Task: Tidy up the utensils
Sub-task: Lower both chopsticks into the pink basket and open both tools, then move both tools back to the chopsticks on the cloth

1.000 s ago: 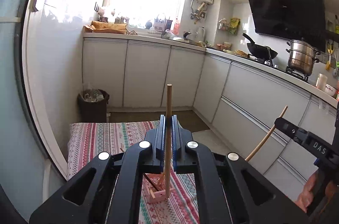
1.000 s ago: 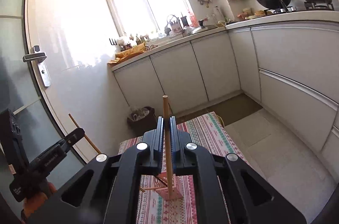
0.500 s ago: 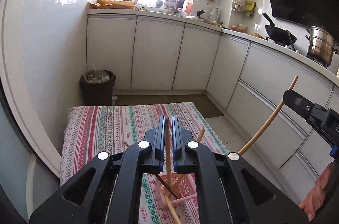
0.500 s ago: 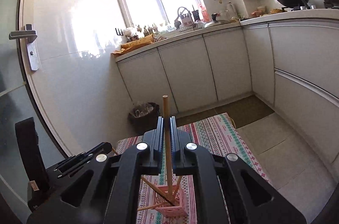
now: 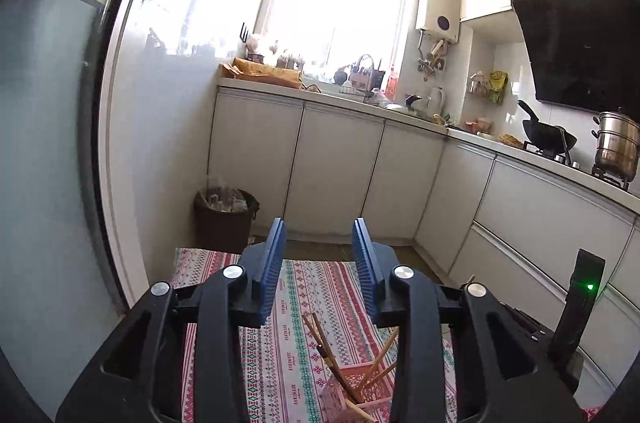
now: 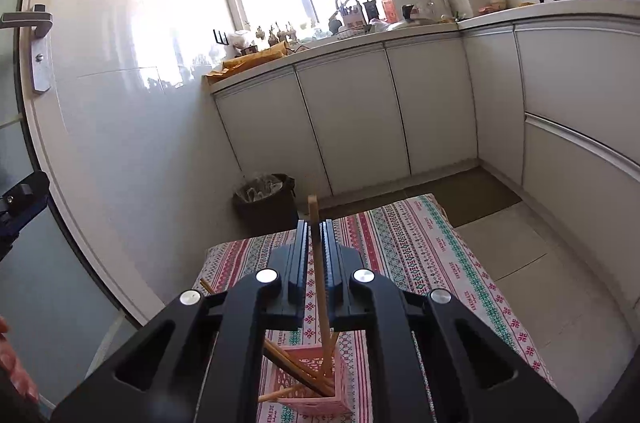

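Observation:
A pink slotted holder (image 5: 360, 389) stands on the striped cloth (image 5: 296, 311), with several wooden chopsticks (image 5: 324, 351) leaning in it. My left gripper (image 5: 319, 251) is open and empty, above and behind the holder. In the right wrist view the same holder (image 6: 310, 383) sits low in the middle. My right gripper (image 6: 316, 243) is shut on one wooden chopstick (image 6: 318, 263), held upright with its lower end down in the holder. Part of the right gripper's body (image 5: 576, 319) shows at the right of the left wrist view.
The cloth-covered table (image 6: 420, 251) stands in a narrow kitchen. A dark waste bin (image 5: 226, 215) is behind it by white cabinets (image 5: 332, 175). A glass door (image 6: 24, 143) with a handle is to the left. A wok (image 5: 548, 135) and steel pot (image 5: 616, 151) sit on the counter.
My left gripper has opened and let go of its chopstick, which now leans in the holder, and has tilted up. My right gripper has lowered its chopstick into the holder.

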Motion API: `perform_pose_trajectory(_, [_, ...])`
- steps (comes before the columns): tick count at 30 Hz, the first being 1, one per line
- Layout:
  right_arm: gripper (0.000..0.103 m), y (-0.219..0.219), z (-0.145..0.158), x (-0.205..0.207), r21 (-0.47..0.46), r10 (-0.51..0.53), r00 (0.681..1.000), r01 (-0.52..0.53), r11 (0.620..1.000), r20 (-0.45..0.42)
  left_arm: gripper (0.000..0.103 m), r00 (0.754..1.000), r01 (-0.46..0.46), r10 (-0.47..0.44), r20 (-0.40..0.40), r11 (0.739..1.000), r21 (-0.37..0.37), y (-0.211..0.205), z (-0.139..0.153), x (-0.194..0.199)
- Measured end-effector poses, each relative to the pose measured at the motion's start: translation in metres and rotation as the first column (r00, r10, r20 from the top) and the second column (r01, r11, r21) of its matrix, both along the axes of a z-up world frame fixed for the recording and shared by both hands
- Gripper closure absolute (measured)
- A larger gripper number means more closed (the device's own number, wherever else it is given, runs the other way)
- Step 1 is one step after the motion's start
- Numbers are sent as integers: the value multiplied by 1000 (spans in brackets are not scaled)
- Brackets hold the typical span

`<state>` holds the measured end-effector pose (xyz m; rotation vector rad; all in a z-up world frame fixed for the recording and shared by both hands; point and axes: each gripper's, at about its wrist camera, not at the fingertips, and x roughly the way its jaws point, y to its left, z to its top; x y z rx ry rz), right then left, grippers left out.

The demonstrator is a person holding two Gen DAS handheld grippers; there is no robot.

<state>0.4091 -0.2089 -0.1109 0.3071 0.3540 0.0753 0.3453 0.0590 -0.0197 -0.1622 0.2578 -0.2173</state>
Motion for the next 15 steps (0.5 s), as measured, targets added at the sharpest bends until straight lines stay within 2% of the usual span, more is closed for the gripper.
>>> perform_pose_trajectory(1, [84,0,-2,1,4,-2,1000,2,1000,-1,69,1000,-4,4,-3,1000,2,0,-1,1])
perform_pose_trajectory(2, [66,-1,-3,0,13,-4,1000,4,1000,-3,68,1000,-4,4,-9,1000,2,0,-2,2])
perform_pose_trajectory(3, [53,-3,-3,-1,24,-8,1000,7,1000,2,67,1000,0,0,-13,1000,5,-1,-2,2])
perform_pose_trajectory(7, [47,-10,1,-10,46,-45,999,44,998,20,56,1000,-6,6,13,1000,9,-4,5,-3])
perform_pose_trajectory(9, [32,-16,3,-17,59,-75,996,73,996,39,43,999,-13,13,31,1000,9,-5,8,-9])
perform_pose_trajectory(13, [15,-31,9,-34,73,-147,987,142,987,61,29,998,-7,7,58,1000,0,-8,16,-21])
perform_pose_trajectory(14, [8,-37,9,-40,83,-164,984,159,984,62,22,998,0,0,65,1000,-1,-10,19,-25])
perform_pose_trajectory(15, [6,-42,9,-46,93,-181,981,175,980,62,16,997,8,-8,76,1000,0,-13,21,-29])
